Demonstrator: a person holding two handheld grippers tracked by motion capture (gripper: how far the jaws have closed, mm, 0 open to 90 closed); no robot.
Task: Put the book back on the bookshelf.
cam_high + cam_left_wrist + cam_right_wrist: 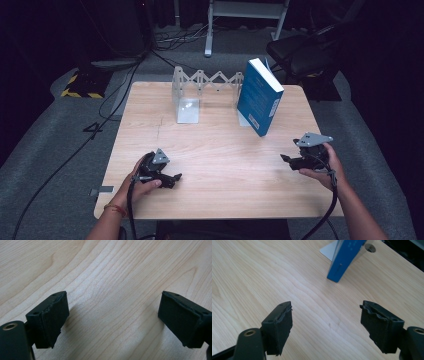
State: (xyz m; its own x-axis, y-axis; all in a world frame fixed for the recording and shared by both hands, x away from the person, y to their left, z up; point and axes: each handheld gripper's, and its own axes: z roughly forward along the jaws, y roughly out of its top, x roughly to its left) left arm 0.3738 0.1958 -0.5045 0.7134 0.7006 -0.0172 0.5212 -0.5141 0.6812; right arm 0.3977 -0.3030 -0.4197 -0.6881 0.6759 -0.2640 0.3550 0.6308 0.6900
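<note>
A pale wooden bench (215,165) carries few things. At its far edge stands a metal rack (200,87) with a zigzag lattice between two end plates; the left plate has a flat foot lying on the wood. A blue book (259,96) stands at the right end of the rack, tilted, its top leaning away to the left and its lower corner resting on the bench.

The left hand (142,182) rests on the near left part of the bench and holds the left gripper (175,179), which points toward the middle of the bench. In the left gripper view the left gripper (113,317) has its jaws spread wide over bare wood, with nothing between the black pads (53,320).

The right hand (322,170) holds the right gripper (286,159) at the near right, well apart from the left one, pointing left across the bench. In the right gripper view the right gripper (325,326) is also wide open and empty, just above the wood; the pads (282,327) look ragged at their edges. Beyond it the book (344,257) shows, its lower corner on the bench, with a rack plate (329,250) beside it.

A cable (327,210) trails from the right gripper back along the forearm. The floor (50,165) around the bench is grey carpet, with dark cables running across it on the left.
</note>
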